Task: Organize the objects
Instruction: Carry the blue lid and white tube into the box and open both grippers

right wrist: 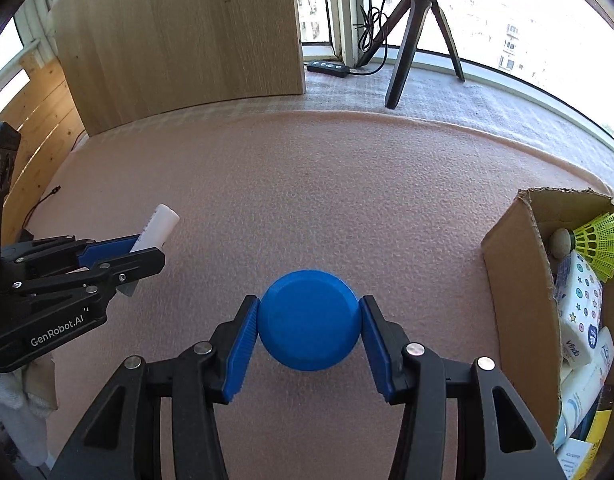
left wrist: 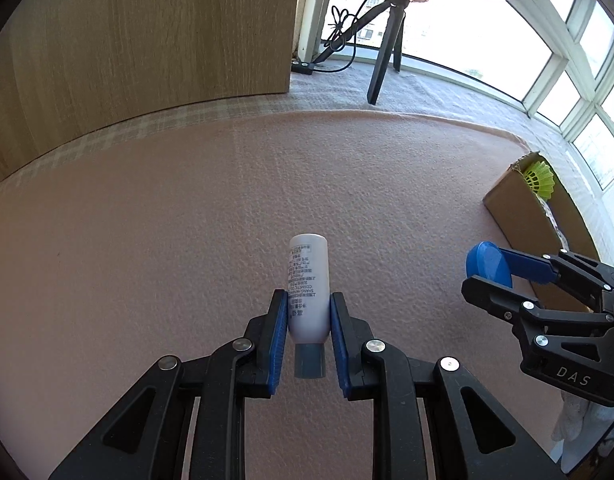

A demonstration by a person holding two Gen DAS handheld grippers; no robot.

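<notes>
My left gripper (left wrist: 308,300) is shut on a white bottle (left wrist: 308,276) with a grey cap; the cap points back toward the camera. It hangs above the pink mat (left wrist: 187,220). The right wrist view shows that gripper (right wrist: 149,250) at the left with the bottle (right wrist: 159,224) sticking out past its fingers. My right gripper (right wrist: 310,312) is shut on a round blue lid-like disc (right wrist: 310,322), its pads pressing on both sides. In the left wrist view this gripper (left wrist: 485,276) and the disc (left wrist: 489,264) are at the right, close to the box.
An open cardboard box (right wrist: 515,264) at the right holds a yellow shuttlecock (right wrist: 599,244), a tissue pack (right wrist: 579,312) and several tubes. A wooden cabinet (right wrist: 179,40), a black tripod (right wrist: 411,32) and a power strip (right wrist: 327,68) stand at the back by the windows.
</notes>
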